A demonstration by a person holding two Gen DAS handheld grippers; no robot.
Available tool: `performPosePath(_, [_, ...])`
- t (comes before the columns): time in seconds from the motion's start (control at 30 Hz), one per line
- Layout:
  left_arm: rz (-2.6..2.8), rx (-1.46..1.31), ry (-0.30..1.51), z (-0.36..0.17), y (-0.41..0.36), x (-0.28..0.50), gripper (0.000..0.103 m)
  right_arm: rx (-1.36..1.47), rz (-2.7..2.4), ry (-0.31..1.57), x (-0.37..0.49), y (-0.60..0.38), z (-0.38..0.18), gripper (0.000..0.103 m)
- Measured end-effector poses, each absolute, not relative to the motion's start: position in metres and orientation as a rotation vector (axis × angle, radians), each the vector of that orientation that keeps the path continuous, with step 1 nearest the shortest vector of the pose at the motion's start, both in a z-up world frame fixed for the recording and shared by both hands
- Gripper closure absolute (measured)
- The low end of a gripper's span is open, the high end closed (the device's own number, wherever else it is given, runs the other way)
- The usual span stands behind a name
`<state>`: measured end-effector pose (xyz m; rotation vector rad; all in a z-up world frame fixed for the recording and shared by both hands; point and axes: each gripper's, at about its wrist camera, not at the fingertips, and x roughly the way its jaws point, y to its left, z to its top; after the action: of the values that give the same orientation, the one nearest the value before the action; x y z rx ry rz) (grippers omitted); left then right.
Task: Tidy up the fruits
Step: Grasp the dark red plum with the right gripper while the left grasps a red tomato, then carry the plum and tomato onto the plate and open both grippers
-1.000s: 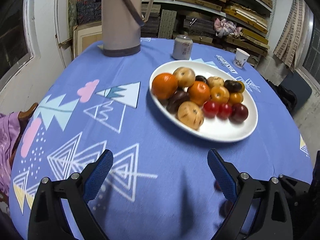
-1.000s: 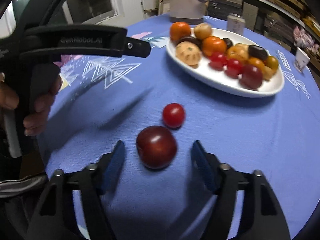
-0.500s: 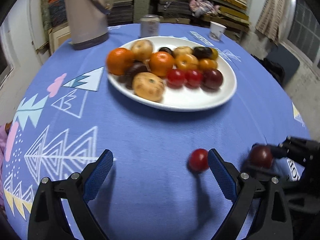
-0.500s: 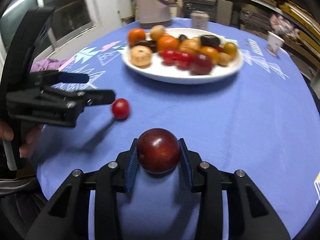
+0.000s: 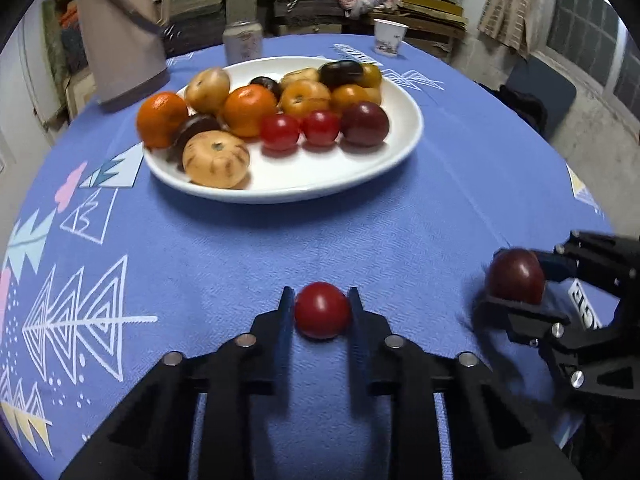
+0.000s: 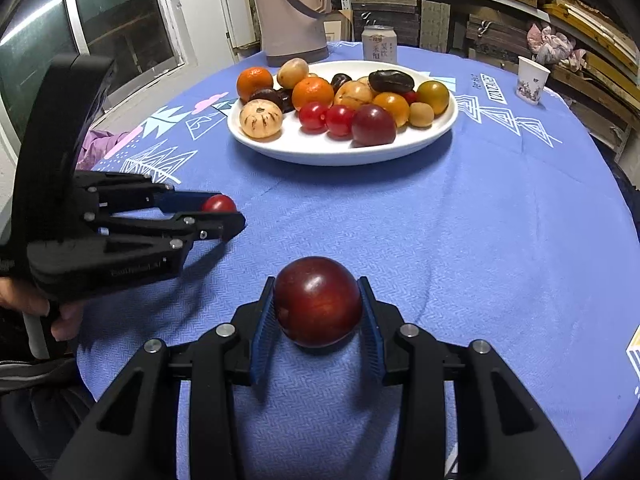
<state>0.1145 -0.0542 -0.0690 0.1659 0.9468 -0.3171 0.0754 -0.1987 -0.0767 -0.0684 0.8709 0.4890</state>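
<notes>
My left gripper (image 5: 320,295) is shut on a small red tomato (image 5: 322,314) low over the blue tablecloth, near the table's front edge. My right gripper (image 6: 316,280) is shut on a dark red plum (image 6: 318,300), its blue pads pressing both sides. The right wrist view shows the left gripper (image 6: 229,210) at the left with the tomato (image 6: 218,203) at its tips. The plum (image 5: 516,280) also shows at the right of the left wrist view. Beyond both stands a white plate (image 5: 400,152) with oranges, tomatoes, a plum and other fruits.
A beige thermos jug (image 5: 120,40), a drinks can (image 5: 242,44) and a paper cup (image 5: 388,36) stand behind the plate. A person's hand (image 6: 40,308) grips the left tool. Shelves and a window surround the round table.
The left gripper swung right and down over the tomato and closed on it. The right gripper closed on the plum, which now sits between its pads.
</notes>
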Motion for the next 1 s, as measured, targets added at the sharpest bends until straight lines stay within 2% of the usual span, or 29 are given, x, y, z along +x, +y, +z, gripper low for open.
performPosePath(0.43, [-0.307, 0.083, 0.92, -0.048, -0.03, 0.114, 0.078, -0.063, 0.497, 0.861, 0.078, -0.197, -0.07, 0.065])
performPosePath(1.0, [-0.252, 0.096, 0.826, -0.001, -0.013, 0.151, 0.077, -0.066, 0.491, 0.756, 0.134, -0.19, -0.011, 0.064])
